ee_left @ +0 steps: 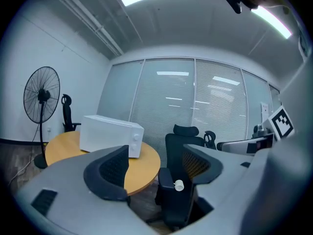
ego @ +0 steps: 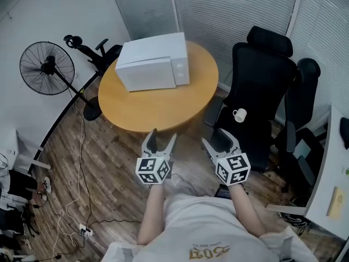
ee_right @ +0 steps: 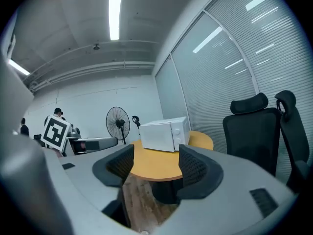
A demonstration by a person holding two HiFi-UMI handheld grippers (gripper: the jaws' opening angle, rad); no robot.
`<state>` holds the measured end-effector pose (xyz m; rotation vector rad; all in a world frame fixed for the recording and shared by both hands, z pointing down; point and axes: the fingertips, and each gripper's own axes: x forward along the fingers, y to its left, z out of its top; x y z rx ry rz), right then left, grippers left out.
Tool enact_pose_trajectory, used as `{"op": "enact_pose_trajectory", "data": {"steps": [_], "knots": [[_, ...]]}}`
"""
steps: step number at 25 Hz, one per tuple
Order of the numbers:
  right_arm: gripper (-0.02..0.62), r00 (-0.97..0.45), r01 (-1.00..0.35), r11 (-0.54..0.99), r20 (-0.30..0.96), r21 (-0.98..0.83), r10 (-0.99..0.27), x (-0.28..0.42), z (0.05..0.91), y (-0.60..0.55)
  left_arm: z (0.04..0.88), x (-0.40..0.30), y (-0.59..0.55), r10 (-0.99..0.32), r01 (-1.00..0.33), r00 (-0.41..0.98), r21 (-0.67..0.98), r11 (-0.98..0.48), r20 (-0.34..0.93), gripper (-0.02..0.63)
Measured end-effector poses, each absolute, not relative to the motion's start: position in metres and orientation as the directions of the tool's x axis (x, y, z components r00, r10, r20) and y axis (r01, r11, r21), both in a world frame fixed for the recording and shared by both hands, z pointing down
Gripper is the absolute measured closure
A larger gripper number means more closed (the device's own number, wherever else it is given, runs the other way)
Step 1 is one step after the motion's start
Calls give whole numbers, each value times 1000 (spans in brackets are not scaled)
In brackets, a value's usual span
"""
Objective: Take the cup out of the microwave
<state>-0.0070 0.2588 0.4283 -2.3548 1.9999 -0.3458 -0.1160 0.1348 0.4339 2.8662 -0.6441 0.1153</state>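
I hold the left gripper (ego: 163, 136) and right gripper (ego: 217, 138) with jaws spread and empty, short of the round table (ego: 158, 111), while the white cup (ego: 239, 114) sits on the black chair (ego: 262, 81) beside it, apart from the shut microwave (ego: 154, 62).

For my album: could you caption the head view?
Left gripper and right gripper, open, face the closed microwave; cup on chair.

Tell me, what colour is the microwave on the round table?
The microwave is white all over; the head view shows it best, against the orange-brown table.
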Motion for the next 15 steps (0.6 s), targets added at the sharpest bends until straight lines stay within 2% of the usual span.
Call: {"op": "enact_pose_trajectory", "data": {"steps": [15], "knots": [[321, 162, -960, -193, 162, -202, -973, 9, 443, 254, 448, -105, 117, -425, -449, 892, 203, -870, 151, 265]]}}
